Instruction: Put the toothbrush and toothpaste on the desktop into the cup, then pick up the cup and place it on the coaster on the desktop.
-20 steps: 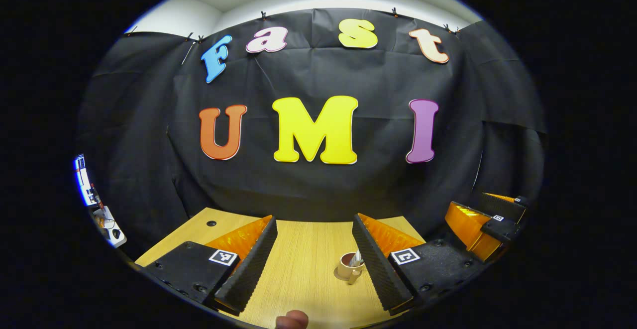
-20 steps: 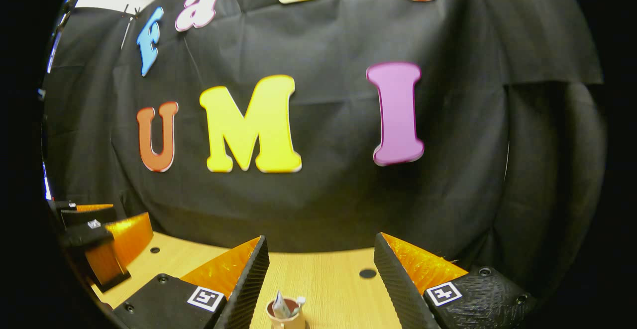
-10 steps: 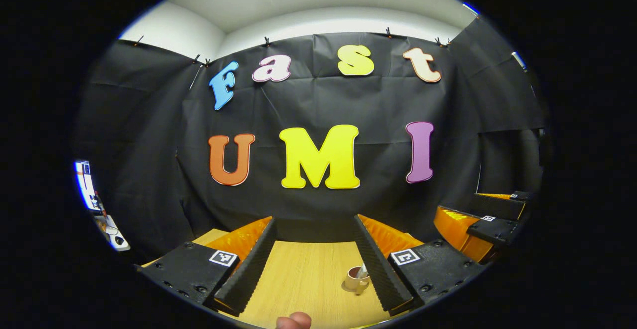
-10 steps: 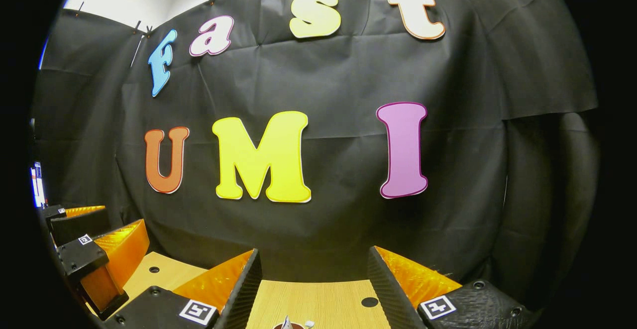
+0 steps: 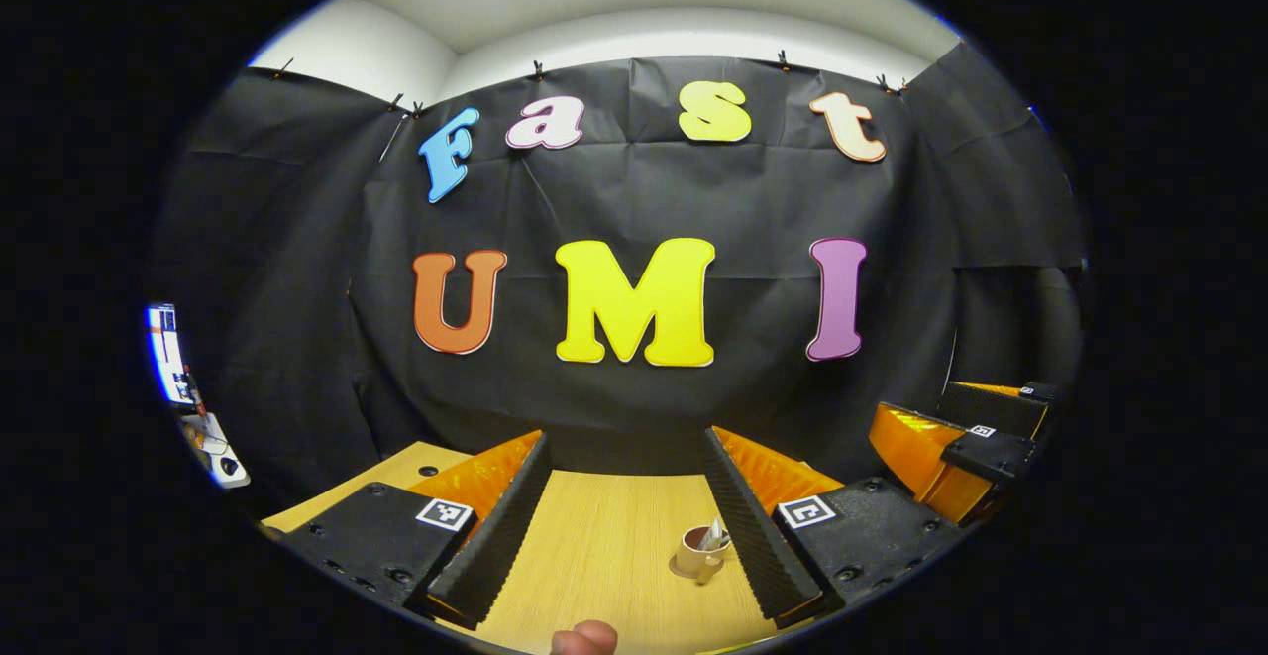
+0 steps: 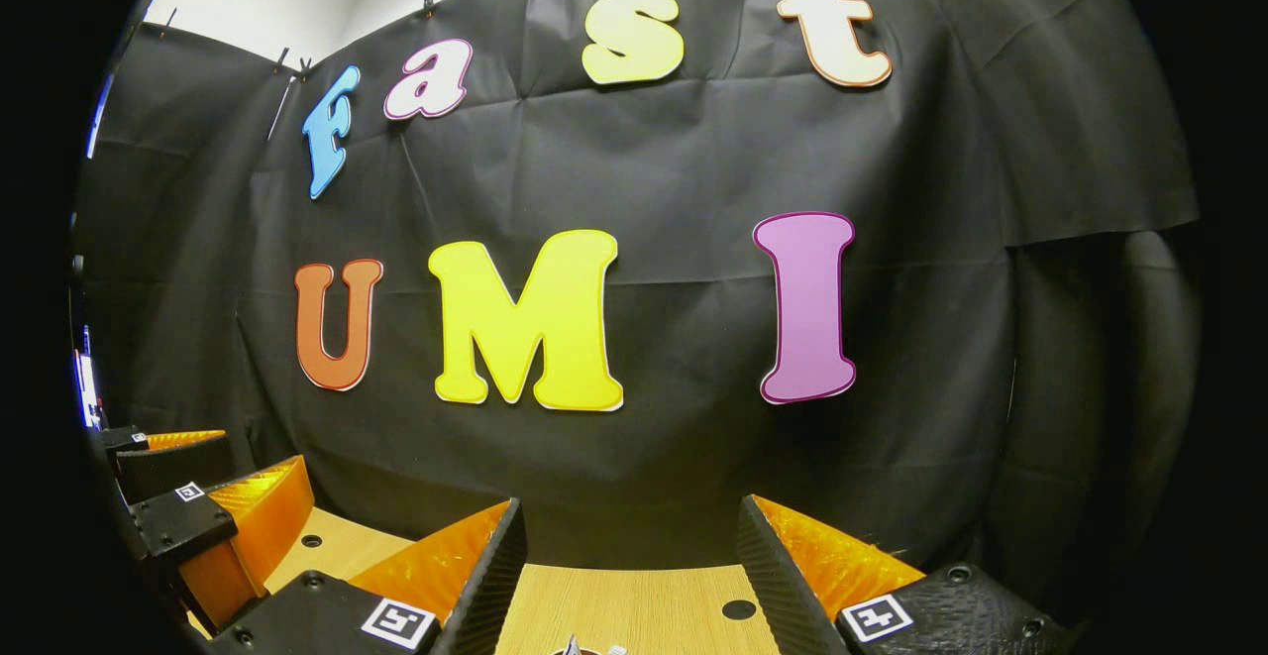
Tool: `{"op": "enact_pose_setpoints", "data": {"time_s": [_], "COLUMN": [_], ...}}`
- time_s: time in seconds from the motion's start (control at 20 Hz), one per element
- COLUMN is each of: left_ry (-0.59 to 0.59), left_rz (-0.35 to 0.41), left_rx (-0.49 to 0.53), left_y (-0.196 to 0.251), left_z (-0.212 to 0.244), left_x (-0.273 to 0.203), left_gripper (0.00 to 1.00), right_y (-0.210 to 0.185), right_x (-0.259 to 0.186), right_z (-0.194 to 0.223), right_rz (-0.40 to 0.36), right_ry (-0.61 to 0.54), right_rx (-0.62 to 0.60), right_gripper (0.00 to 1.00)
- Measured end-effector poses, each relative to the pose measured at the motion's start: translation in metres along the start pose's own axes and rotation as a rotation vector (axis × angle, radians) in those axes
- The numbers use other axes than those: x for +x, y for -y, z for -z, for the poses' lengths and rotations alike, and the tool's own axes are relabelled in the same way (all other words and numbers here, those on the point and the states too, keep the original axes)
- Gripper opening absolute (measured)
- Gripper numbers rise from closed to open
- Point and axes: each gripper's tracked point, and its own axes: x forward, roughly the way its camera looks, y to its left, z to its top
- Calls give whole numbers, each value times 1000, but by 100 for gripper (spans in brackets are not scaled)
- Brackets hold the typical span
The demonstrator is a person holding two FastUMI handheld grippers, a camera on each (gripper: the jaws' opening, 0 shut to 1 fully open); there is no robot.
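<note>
Left gripper jaws spread wide, holding nothing, above the wooden desktop. Cup stands lower centre-right in the left gripper view, just beside the inner face of that gripper's right finger, on what looks like a coaster, though the view is small. Toothpaste pokes out of the cup. A fingertip shows at bottom edge. Right gripper jaws also wide, empty; cup contents barely peek at bottom centre of the right gripper view. The left gripper also shows at lower left there.
</note>
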Motion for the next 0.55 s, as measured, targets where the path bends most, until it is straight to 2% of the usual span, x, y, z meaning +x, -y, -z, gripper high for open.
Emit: {"op": "enact_pose_setpoints", "data": {"time_s": [0.25,0.55], "left_ry": [-15,-12], "left_rz": [-17,-4], "left_rx": [1,-5], "left_y": [-1,3], "left_z": [3,1], "left_x": [3,3], "left_gripper": [96,96], "right_y": [-1,1], "right_x": [4,10], "right_z": [0,0], "right_rz": [-12,-21], "right_ry": [5,7], "right_rx": [6,18], "right_gripper": [100,100]}}
